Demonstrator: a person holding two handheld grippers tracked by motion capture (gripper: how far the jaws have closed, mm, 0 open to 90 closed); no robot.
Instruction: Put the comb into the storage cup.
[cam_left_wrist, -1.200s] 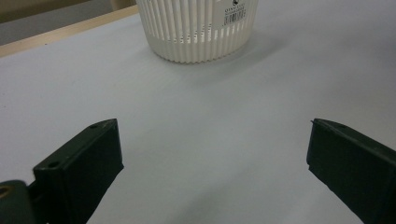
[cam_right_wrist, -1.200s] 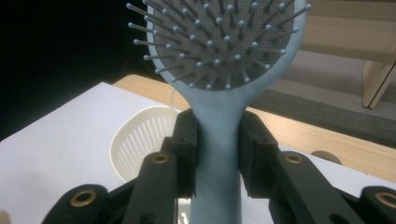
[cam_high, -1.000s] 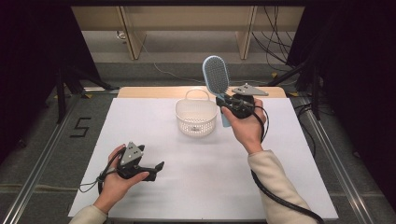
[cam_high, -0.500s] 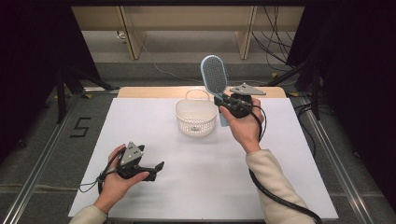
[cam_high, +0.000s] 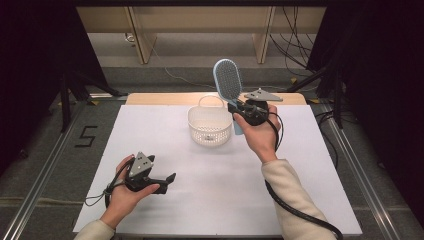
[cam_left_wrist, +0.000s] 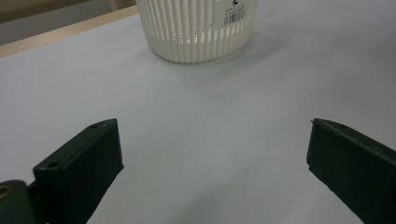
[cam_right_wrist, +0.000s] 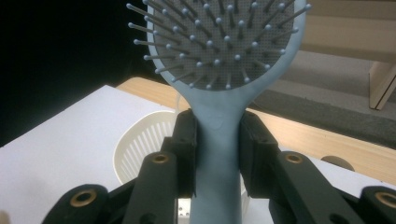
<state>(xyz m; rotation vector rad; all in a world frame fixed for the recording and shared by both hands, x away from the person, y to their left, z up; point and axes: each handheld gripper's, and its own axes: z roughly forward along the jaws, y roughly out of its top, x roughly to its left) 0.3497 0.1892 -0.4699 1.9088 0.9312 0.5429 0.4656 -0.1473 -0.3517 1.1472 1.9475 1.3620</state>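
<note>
Hairbrush (cam_high: 227, 82) upright beside white basket (cam_high: 210, 127) (table (cam_high: 300, 200) otherwise bare)

hairbrush (cam_right_wrist: 219, 60) head cut off at top edge, basket (cam_left_wrist: 198, 28) rim cropped, label unreadable

The left tongs (cam_high: 167, 181) are resting wide apart near the desk's front-left corner; the right tongs (cam_high: 235, 111) are hovering raised, clamping.
</note>
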